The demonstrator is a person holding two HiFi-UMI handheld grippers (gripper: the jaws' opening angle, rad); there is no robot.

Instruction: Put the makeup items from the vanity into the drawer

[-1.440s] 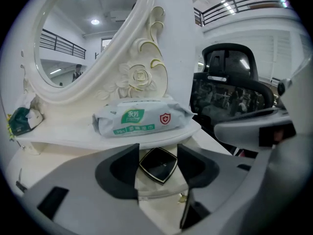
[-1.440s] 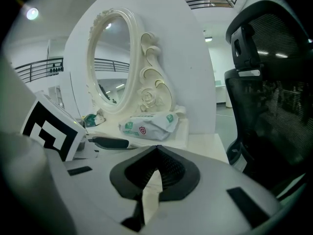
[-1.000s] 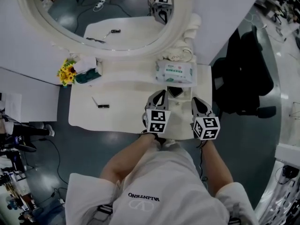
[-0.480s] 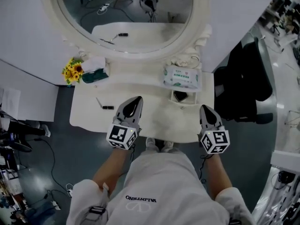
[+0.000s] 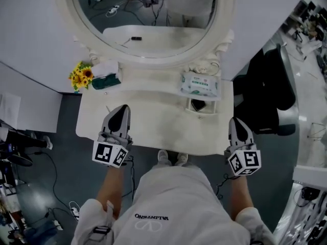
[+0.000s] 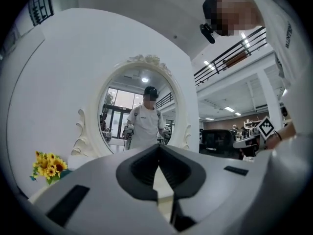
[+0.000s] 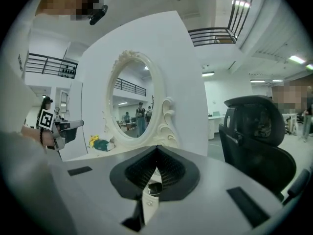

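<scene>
The white vanity table (image 5: 153, 124) stands under an oval mirror (image 5: 153, 14). My left gripper (image 5: 122, 107) hovers over the table's front left part, shut and empty; in the left gripper view (image 6: 158, 146) its jaws meet and point level at the mirror. A thin pencil-like item (image 5: 107, 108) shows just left of its tip; anything under it is hidden. My right gripper (image 5: 236, 119) hangs at the front right corner, jaws together with nothing held (image 7: 157, 147). A dark compact (image 5: 196, 105) lies near the back right.
Yellow sunflowers (image 5: 79, 76) and a teal tissue box (image 5: 106, 78) sit at the back left, a pack of wet wipes (image 5: 200, 84) at the back right. A black office chair (image 5: 265, 93) stands right of the table. No drawer shows.
Both grippers have left the middle of the front edge and spread apart: the left one went left over the table, the right one out to the right corner. Both rose.
</scene>
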